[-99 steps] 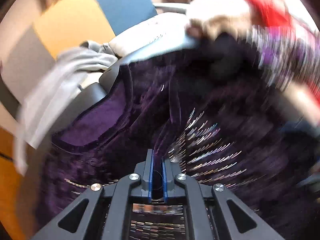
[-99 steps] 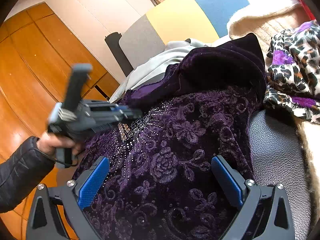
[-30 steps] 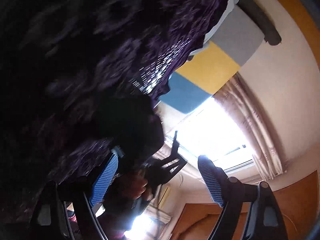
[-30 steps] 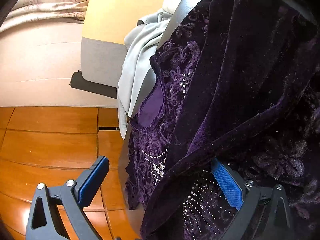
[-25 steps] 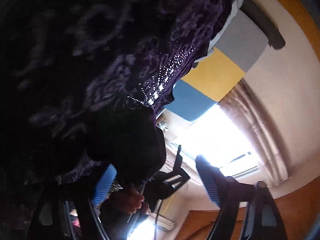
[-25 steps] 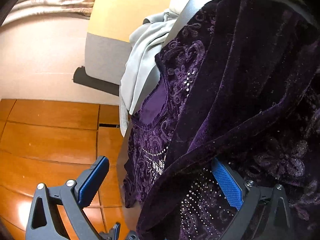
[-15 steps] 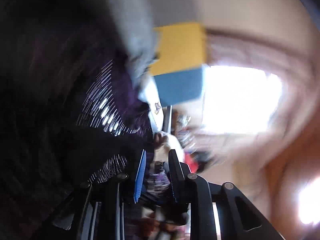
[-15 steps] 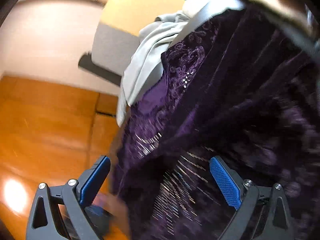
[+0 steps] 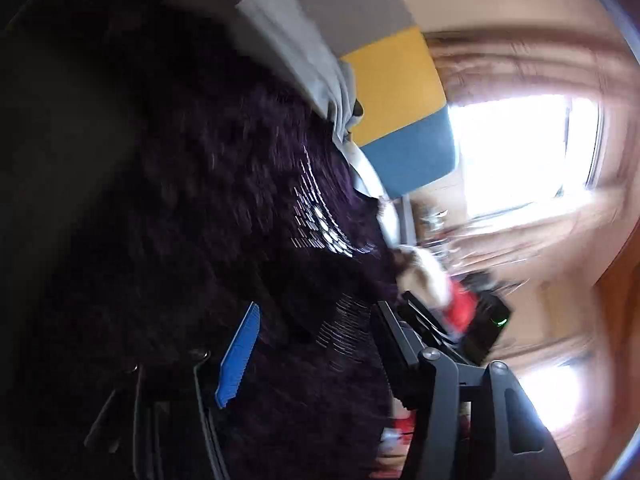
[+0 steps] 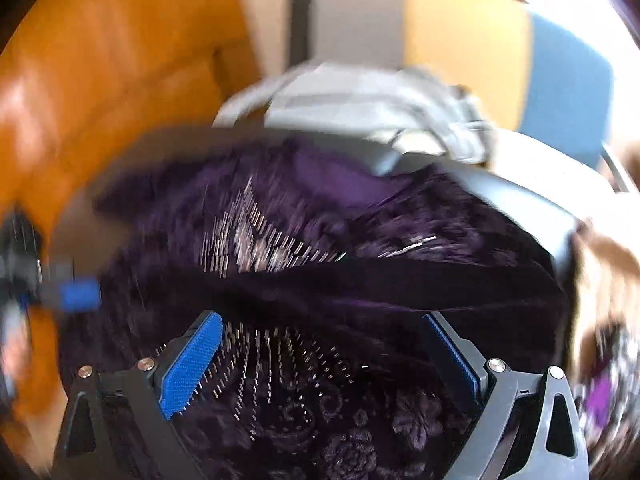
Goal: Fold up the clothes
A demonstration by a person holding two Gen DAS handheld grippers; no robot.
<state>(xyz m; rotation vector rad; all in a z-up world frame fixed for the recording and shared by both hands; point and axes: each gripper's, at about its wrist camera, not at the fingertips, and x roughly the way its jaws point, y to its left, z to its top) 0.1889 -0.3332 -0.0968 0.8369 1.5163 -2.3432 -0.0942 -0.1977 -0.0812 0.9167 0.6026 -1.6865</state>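
Observation:
A dark purple velvet garment (image 10: 304, 208) with sequin rows and flower embroidery lies over a padded seat, a plain fold of it running across the middle. My right gripper (image 10: 320, 360) points down at it. Its jaws stand wide and are closing, with the sequinned cloth below and between the blue pads (image 10: 192, 364), not pinched. In the left wrist view the same garment (image 9: 180, 200) fills the left side, dark and blurred. My left gripper (image 9: 312, 344) is opening, with cloth showing behind the gap and nothing gripped. Its blue pad (image 10: 78, 294) also shows at the right wrist view's left edge.
A pale grey garment (image 10: 360, 108) lies at the seat's far edge, in front of a grey, yellow and blue chair back (image 10: 460, 40). Orange wooden panels (image 10: 100, 80) are to the left. Leopard-print clothing (image 10: 612, 380) lies at the right. A bright window (image 9: 520, 152) glares.
Both views have rolled and are now blurred. The left jaws went from wide to nearly shut and have parted again. The right gripper swung from the garment's side to above it.

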